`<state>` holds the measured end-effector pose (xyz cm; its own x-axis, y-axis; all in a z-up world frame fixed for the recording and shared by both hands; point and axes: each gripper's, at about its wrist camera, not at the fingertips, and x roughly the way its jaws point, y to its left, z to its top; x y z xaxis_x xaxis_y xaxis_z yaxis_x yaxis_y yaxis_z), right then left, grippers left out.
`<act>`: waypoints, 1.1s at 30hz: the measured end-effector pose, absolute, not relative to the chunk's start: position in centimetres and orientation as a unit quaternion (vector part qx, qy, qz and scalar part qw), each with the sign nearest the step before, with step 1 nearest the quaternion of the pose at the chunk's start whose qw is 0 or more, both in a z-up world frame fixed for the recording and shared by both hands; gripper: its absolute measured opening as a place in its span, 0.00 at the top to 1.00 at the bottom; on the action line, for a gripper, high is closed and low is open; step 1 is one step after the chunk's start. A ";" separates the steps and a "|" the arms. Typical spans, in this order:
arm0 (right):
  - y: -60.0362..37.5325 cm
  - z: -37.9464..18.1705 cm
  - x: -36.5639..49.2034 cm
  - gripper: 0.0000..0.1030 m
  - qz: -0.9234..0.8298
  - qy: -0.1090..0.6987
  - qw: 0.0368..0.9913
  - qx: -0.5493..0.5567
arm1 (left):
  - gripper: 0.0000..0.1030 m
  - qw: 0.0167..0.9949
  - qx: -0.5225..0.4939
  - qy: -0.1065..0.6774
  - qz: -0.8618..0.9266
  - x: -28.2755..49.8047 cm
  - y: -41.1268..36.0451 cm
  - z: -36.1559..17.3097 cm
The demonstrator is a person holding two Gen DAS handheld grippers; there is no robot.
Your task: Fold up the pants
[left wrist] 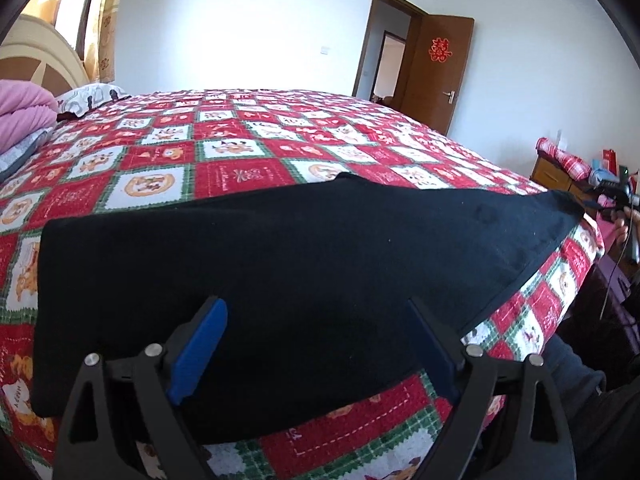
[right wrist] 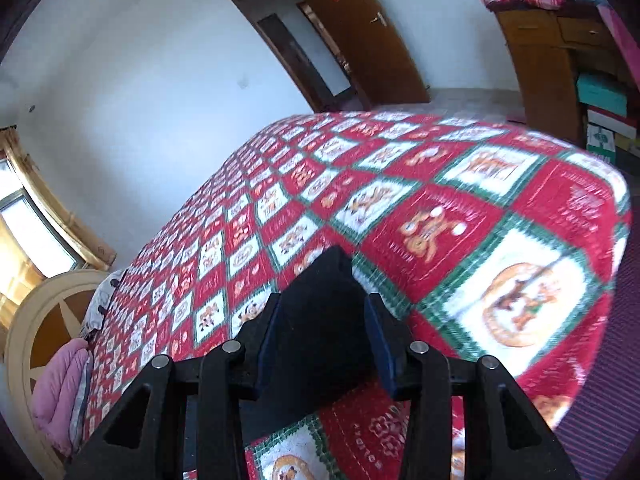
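Pants (left wrist: pixel 280 264), black, lie flat across the near part of the bed (left wrist: pixel 248 160), filling the middle of the left wrist view. The left gripper (left wrist: pixel 316 344) hovers over their near edge, jaws wide apart. The right gripper (right wrist: pixel 320 332) has its jaws clamped on a black fold of the pants.

The pants (left wrist: pixel 280 260) lie spread on the bed (left wrist: pixel 248 148), along its near edge. The left claw (left wrist: pixel 316 344) stands over their near side; the right claw (right wrist: pixel 320 320) has their right end between its fingers. Pillows (left wrist: pixel 24 112) sit far left; a door (left wrist: pixel 436 68) stands beyond the bed's far right.
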<state>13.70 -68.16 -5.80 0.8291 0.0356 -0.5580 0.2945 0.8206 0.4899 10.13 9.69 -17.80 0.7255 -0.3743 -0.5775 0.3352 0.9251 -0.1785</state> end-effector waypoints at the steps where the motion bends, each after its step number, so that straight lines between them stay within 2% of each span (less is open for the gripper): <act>1: -68.6 -5.6 13.3 0.58 -0.076 0.283 0.909 0.297 | 0.10 0.929 -0.025 0.317 -0.191 10.1 9.6 -17.8; 5: -69.4 -6.4 12.8 0.58 -0.095 0.303 0.896 0.311 | 0.10 0.934 -0.010 0.312 -0.173 10.0 9.9 -17.5; 9: -69.5 -8.9 13.6 0.58 -0.075 0.327 0.881 0.334 | 0.10 0.937 -0.036 0.310 -0.156 10.4 11.4 -17.4; 19: -68.3 -10.2 13.7 0.58 -0.049 0.273 0.910 0.309 | 0.10 0.938 -0.063 0.310 -0.141 10.8 13.1 -17.8; 20: -68.1 -10.1 13.5 0.60 -0.049 0.269 0.912 0.306 | 0.10 0.938 -0.061 0.310 -0.140 10.8 13.1 -17.8; 21: -68.0 -9.9 13.5 0.76 -0.047 0.267 0.911 0.309 | 0.10 0.938 -0.062 0.310 -0.140 10.8 13.2 -17.8; 22: -67.8 -9.7 13.5 0.82 -0.039 0.266 0.910 0.315 | 0.10 0.938 -0.063 0.310 -0.139 10.8 13.4 -17.8; 33: -68.2 -10.9 13.8 0.82 -0.048 0.262 0.909 0.322 | 0.10 0.939 -0.067 0.309 -0.132 11.0 14.2 -17.9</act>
<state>13.79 -68.16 -10.91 0.8578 0.0821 -0.5074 0.2555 0.7885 0.5595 11.01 14.22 -17.89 0.7739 -0.2903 -0.5629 0.2076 0.9559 -0.2076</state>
